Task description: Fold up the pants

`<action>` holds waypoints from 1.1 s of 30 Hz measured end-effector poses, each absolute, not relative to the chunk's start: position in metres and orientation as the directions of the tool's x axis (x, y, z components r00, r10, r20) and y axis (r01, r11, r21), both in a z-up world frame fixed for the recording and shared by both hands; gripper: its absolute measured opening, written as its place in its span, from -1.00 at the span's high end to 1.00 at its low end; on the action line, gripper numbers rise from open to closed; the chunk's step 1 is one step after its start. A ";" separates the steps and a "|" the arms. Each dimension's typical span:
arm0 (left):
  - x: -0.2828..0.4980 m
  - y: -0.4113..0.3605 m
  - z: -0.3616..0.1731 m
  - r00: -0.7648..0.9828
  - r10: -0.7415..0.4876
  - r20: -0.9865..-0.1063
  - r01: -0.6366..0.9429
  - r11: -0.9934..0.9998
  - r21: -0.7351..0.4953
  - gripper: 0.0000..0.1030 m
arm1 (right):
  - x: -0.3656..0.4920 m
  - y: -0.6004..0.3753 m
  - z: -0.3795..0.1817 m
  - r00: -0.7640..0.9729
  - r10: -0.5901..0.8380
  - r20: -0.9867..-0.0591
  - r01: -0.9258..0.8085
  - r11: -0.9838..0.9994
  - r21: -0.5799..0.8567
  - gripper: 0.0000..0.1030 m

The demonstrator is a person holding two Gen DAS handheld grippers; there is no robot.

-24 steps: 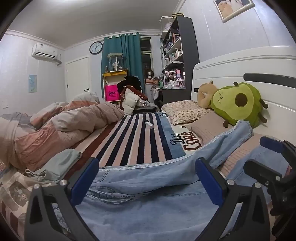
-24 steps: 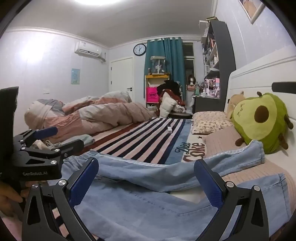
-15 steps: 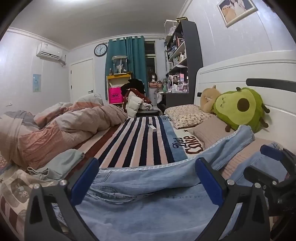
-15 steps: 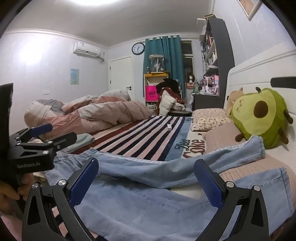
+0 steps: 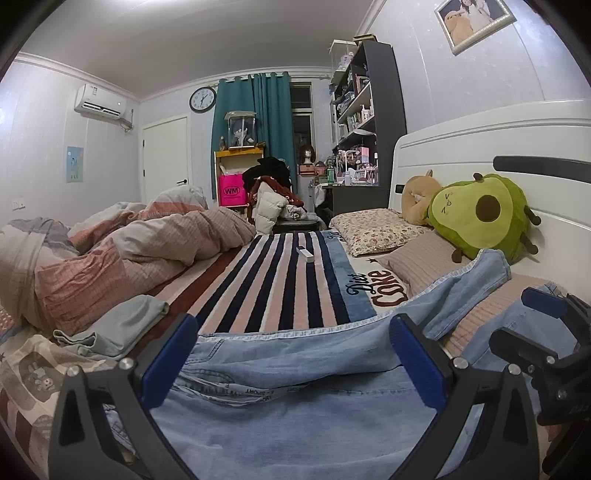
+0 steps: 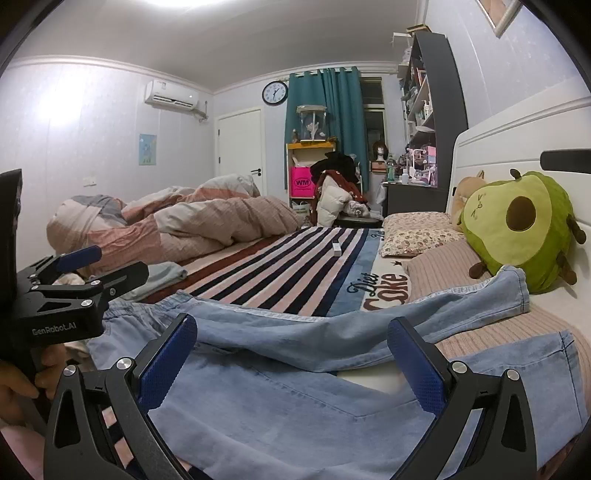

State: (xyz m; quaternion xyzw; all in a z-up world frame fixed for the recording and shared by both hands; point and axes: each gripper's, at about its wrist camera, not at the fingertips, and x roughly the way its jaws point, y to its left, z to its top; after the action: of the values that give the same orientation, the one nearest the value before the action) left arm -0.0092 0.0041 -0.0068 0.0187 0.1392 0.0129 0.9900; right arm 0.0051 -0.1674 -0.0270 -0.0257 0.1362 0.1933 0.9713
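Your left gripper [image 5: 293,354] and right gripper [image 6: 293,356] both sit with jaws spread wide, nothing pinched — they're just hanging low over the pants [image 6: 295,387]. The light-blue jeans lie flat across the bed [image 5: 280,280], one leg angled up toward the avocado plush [image 6: 517,229]. Waistband seems to be at the left, though it's bunched.

Walls: pale lilac, white cornice
Far wall: white door [image 5: 166,158], round clock [image 5: 202,99], teal curtain [image 5: 258,122], window
Left wall: air conditioner [image 5: 103,103]
Right: dark shelving unit [image 5: 365,110], white headboard [image 5: 480,147]
Light: ceiling lamp glare [image 6: 184,2]
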 end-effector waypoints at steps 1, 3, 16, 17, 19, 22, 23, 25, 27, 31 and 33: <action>-0.009 0.004 -0.007 0.961 0.030 -0.275 -0.020 0.999 0.040 -0.99 | 0.006 -0.168 -0.027 0.887 0.370 -0.275 -0.384 0.923 0.003 -0.99; -0.008 0.005 -0.008 0.961 0.027 -0.276 -0.017 0.999 0.039 -0.99 | 0.007 -0.168 -0.028 0.886 0.372 -0.277 -0.385 0.923 0.007 -0.99; -0.003 0.004 -0.009 0.958 0.015 -0.288 -0.006 1.000 0.030 -0.99 | 0.008 -0.166 -0.031 0.888 0.363 -0.281 -0.377 0.926 0.005 -0.99; -0.003 0.004 -0.010 0.957 0.015 -0.288 -0.007 1.000 0.030 -0.99 | 0.008 -0.166 -0.031 0.888 0.363 -0.282 -0.377 0.926 0.005 -0.99; -0.003 0.004 -0.010 0.958 0.014 -0.288 -0.006 1.000 0.028 -0.99 | 0.008 -0.166 -0.031 0.888 0.362 -0.282 -0.376 0.926 0.004 -0.99; -0.003 0.003 -0.010 0.958 0.012 -0.287 -0.005 1.000 0.028 -0.99 | 0.008 -0.166 -0.032 0.889 0.361 -0.282 -0.375 0.927 0.004 -0.99; -0.003 0.003 -0.010 0.958 0.013 -0.287 -0.005 1.000 0.028 -0.99 | 0.008 -0.167 -0.033 0.888 0.362 -0.283 -0.376 0.927 0.006 -0.99; -0.003 0.001 -0.011 0.958 0.012 -0.286 -0.004 1.000 0.029 -0.99 | 0.008 -0.167 -0.034 0.888 0.361 -0.284 -0.375 0.927 0.009 -0.99; -0.003 0.002 -0.011 0.958 0.012 -0.286 -0.004 1.000 0.028 -0.99 | 0.008 -0.166 -0.036 0.888 0.362 -0.283 -0.374 0.927 0.011 -0.99; -0.003 0.001 -0.012 0.958 0.011 -0.286 -0.004 1.000 0.026 -0.99 | 0.008 -0.167 -0.036 0.888 0.363 -0.281 -0.375 0.927 0.012 -0.99; -0.003 0.001 -0.012 0.958 0.011 -0.285 -0.004 1.000 0.026 -0.99 | 0.008 -0.167 -0.036 0.889 0.362 -0.281 -0.374 0.927 0.012 -0.99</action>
State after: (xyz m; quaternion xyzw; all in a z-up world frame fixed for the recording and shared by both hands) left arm -0.0028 0.0014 -0.0118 0.0127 0.1442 0.0039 0.9895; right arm 0.0082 -0.1670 -0.0361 -0.0212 0.1404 0.1896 0.9715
